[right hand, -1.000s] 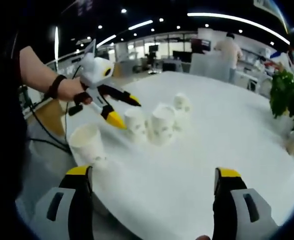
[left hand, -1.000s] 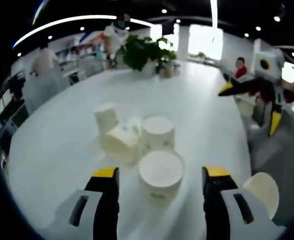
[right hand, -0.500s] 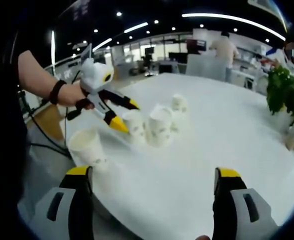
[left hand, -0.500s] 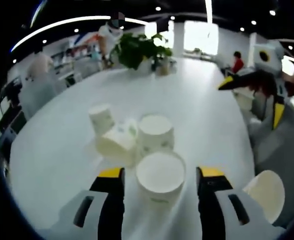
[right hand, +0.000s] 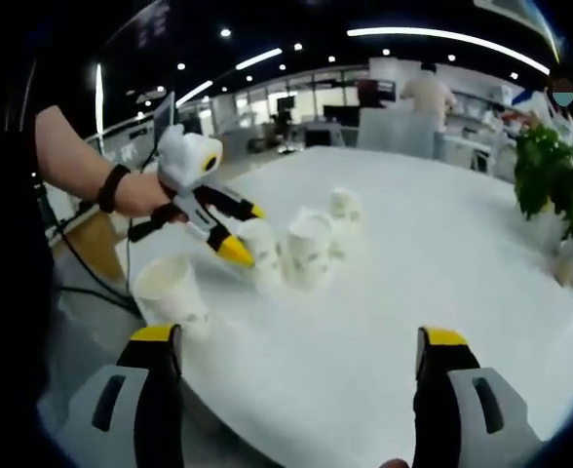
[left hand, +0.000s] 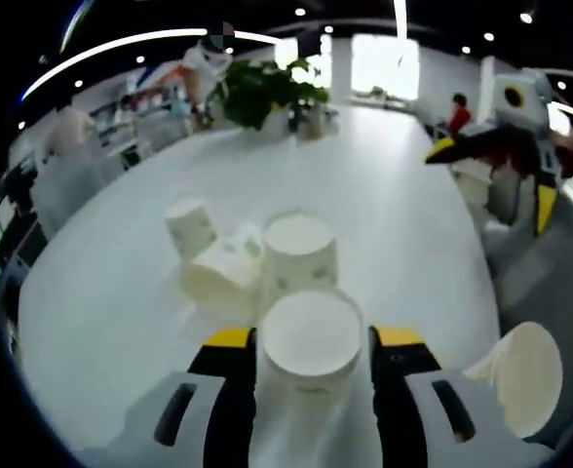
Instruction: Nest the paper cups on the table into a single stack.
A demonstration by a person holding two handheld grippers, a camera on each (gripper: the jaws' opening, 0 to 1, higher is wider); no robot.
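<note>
Five cups counted: white paper cups on the round white bench (left hand: 121, 292), four clustered mid-bench, one apart at the near edge.
Nearest cup: upright white paper cup, mouth up (left hand: 311, 336), sits directly between the left gripper (left hand: 306, 341) fingers (left hand: 230, 341), long axis vertical and roughly square to the finger line.
Left gripper state: yellow-tipped fingers narrowed to either side of the cup wall, touching or just short of it; firm pinch cannot be confirmed from the left gripper view.
Second upright cup (left hand: 299, 249): just beyond the nearest one, mouth up, looks like the receiving cup.
Tipped cup (left hand: 223, 278): lies on its side left of the second cup, touching or nearly so.
Far small cup (left hand: 191, 226): behind the tipped one, slightly tilted.
Edge cup (right hand: 170, 288): upright, alone at the bench rim, well apart from the cluster.
Right gripper (right hand: 296, 341): fingers spread wide, nothing between them, held back from the cluster over bare bench.
Nearer hand: left, already at the cluster.
Judged step: closing on the first cup; lift straight up along its axis, then over the neighbour's mouth.
Background: potted green plant (left hand: 262, 88) at far end.
</note>
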